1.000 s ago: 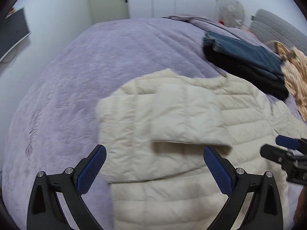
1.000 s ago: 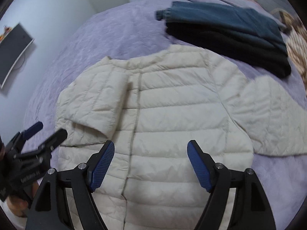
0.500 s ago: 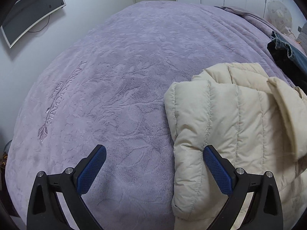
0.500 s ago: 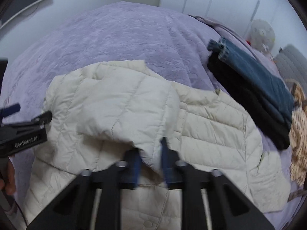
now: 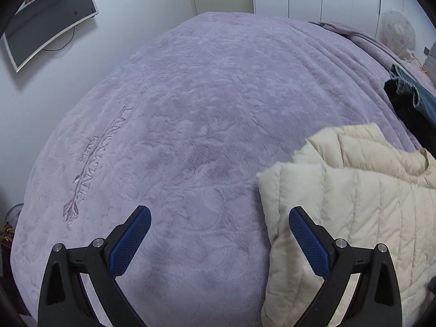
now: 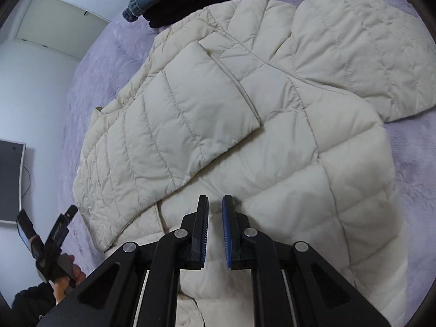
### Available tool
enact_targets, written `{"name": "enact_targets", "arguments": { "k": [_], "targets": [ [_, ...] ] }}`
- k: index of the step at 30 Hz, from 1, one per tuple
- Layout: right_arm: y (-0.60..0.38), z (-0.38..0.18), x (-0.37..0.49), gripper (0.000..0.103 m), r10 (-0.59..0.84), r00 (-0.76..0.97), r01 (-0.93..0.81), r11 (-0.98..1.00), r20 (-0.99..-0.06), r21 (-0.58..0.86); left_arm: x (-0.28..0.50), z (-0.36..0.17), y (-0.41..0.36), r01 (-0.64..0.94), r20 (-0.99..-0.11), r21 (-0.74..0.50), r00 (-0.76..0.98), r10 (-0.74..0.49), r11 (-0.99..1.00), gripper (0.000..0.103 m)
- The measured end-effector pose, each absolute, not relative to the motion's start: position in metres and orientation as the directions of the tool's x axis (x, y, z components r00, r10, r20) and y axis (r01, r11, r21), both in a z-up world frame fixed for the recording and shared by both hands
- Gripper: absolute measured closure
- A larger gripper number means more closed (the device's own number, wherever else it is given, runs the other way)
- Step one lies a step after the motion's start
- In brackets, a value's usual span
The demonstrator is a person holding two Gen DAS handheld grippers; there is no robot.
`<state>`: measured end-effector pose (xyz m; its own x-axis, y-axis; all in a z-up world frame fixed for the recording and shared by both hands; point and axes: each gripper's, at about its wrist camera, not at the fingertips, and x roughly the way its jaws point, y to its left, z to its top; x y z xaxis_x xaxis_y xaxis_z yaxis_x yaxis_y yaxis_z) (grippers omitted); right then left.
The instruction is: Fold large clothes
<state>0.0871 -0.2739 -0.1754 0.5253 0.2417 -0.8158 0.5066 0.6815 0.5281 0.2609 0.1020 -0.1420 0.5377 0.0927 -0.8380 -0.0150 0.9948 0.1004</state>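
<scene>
At the far left of the right wrist view, the left gripper [image 6: 45,224] is held in a hand [image 6: 65,278] off the jacket's left edge, over the purple bedspread [image 6: 90,81]; in its own view its jaws stand wide apart with nothing between them, only bare cover [image 5: 190,136] under the gap. The cream quilted jacket [image 6: 272,136] lies flat on the bed, its long axis running from the hem near the camera up toward the collar at the top of the frame, next to the folded jeans and dark clothes [image 6: 169,2]. The jacket's left sleeve [image 6: 177,120] is already laid across the chest, slanting from upper right down to lower left. The other sleeve [image 6: 354,54] is spread outward to the upper right, not yet folded in. The right gripper [image 6: 215,204] hovers just above the jacket's middle, below the folded sleeve's lower edge; its jaws are nearly together, and as far as the frame shows no fabric is pinched between them. Judging from this layout, the next fold turns on that outspread sleeve, which lies up and to the right of the right gripper and well apart from the left one, so the right hand is plainly the nearer. From the left wrist view the jacket's folded edge [image 5: 340,204] sits just beside the right-hand pad.
</scene>
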Motion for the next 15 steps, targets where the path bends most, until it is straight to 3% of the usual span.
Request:
{"name": "enact_targets", "arguments": {
  "k": [7,11,15],
  "targets": [
    [-0.247,-0.125,0.142,0.091,0.205,0.642,0.282,0.833,-0.739,0.477,0.272,-0.165,0.075,0.091,-0.855,0.172,0.509,0.103,0.981,0.001],
    [-0.272,-0.145,0.183,0.091,0.153,0.593,0.341,0.842,-0.791,0.419,0.272,-0.165,0.077,0.091,-0.856,0.167,0.507,0.099,0.982,0.001],
    [-0.291,-0.182,0.16,0.092,0.192,0.523,0.413,0.795,-0.83,0.444,0.276,-0.177,0.08,0.101,-0.865,0.184,0.49,0.113,0.978,0.001]
  ]
}}
